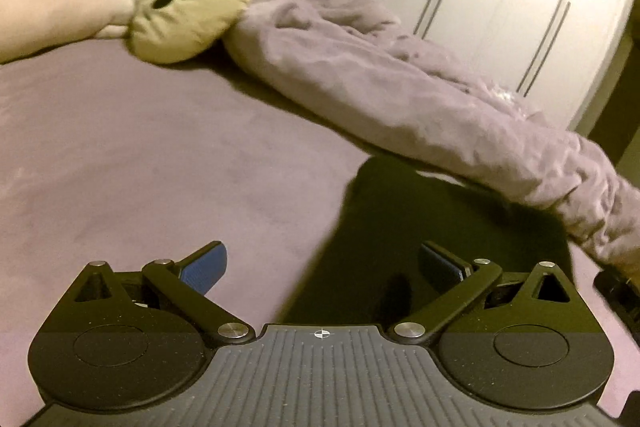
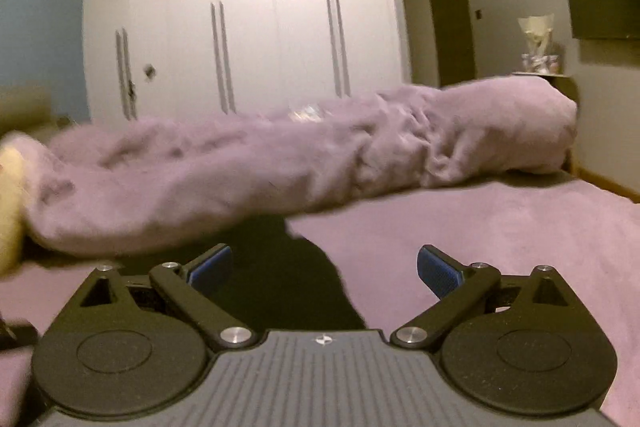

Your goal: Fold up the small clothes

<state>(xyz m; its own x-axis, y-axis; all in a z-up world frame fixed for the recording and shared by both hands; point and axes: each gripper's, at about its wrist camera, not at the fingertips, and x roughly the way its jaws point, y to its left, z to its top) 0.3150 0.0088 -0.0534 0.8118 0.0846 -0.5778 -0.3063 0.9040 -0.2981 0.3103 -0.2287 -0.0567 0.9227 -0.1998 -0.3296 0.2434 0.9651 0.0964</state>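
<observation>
On the bed, straight ahead of both grippers at about twelve o'clock, lies the small dark garment of soft cloth [image 1: 420,227], spread flat on the mauve bedsheet [image 1: 140,167]. It looks thin and limp, so it should be light, floppy and easy to drag or bunch; its edge and corners, where the cloth meets the sheet, seem the best places to pinch. No detail of its shape or seams can be made out, as it reads almost black.

Beyond it, from ten to three o'clock, a long crumpled lilac blanket roll [image 1: 400,99] crosses the bed. At eleven o'clock in the left wrist view rests a cream plush cushion with a stitched face [image 1: 192,3]. White wardrobe doors with long metal handles [image 2: 240,27] stand behind.

Left gripper [image 1: 322,267] hovers low over the near edge of the garment, tilted downward, its blue-padded fingers [image 1: 206,267] spread wide and holding nothing. Right gripper [image 2: 324,267] points more nearly level across the bed, over the garment's near edge, jaws likewise fully apart and empty.
</observation>
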